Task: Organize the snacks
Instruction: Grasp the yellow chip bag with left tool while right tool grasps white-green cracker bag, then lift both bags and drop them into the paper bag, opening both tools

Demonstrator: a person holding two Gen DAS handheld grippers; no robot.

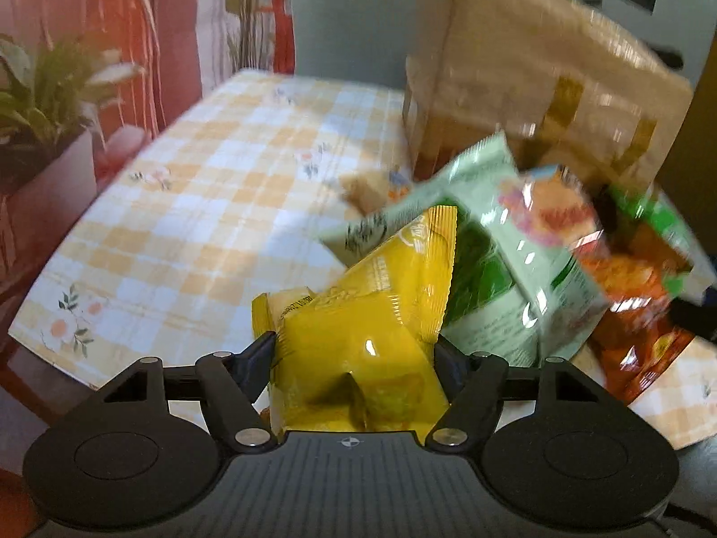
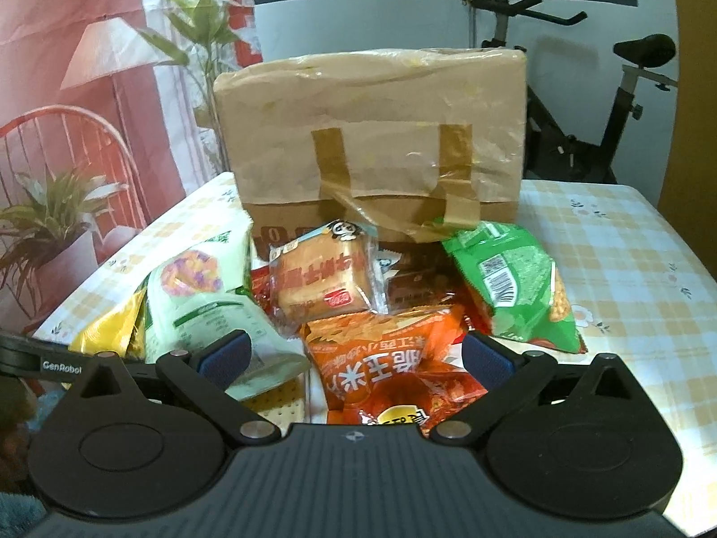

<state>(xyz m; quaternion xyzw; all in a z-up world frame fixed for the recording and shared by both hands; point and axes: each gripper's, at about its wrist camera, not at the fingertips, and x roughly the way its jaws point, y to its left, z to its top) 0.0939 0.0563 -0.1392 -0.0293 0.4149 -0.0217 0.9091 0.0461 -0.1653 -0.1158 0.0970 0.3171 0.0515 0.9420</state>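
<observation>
L gripper [image 1: 354, 349] is clamped on a yellow bag [image 1: 372, 327], fingers pinching its near end; bag's long axis runs away from the claw, far corner tilted up-right against a pale green pack [image 1: 502, 260]. Looks like the pick step: next it needs lifting clear w/o dragging neighbours, then a spot on the bare cloth [image 1: 201, 206] to the left. R gripper [image 2: 356, 356] hangs wide, holding nothing, over an orange bag [image 2: 390, 358] near the pile's front, w/ the brown box [image 2: 372, 134] standing behind at far side.
</observation>
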